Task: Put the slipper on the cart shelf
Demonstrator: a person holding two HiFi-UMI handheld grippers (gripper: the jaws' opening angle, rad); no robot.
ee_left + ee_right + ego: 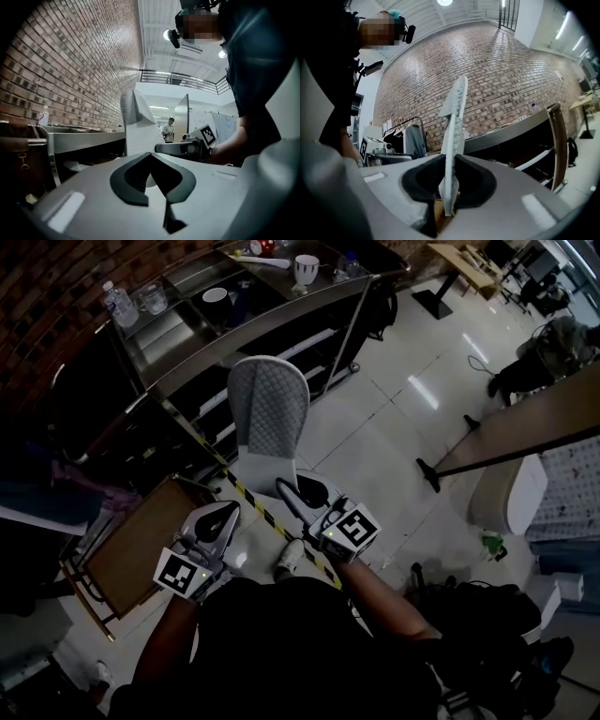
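A white slipper (268, 416) with a grey quilted insole stands upright in front of me, toe up. My right gripper (285, 489) is shut on its heel end; in the right gripper view the slipper (453, 126) runs edge-on between the dark pads. My left gripper (228, 510) hangs just left of it, shut and holding nothing. From the left gripper view the slipper (138, 127) rises beyond the jaws, with the right gripper (161, 148) clamped on it. The metal cart (178, 357) with its shelves stands ahead, beyond the slipper.
On the cart top are a white cup (307, 268), a bowl (216, 295) and a plastic bottle (118, 302). Yellow-black tape (255, 502) crosses the floor. A wooden frame (131, 554) stands at left, a long wooden table (525, 432) at right.
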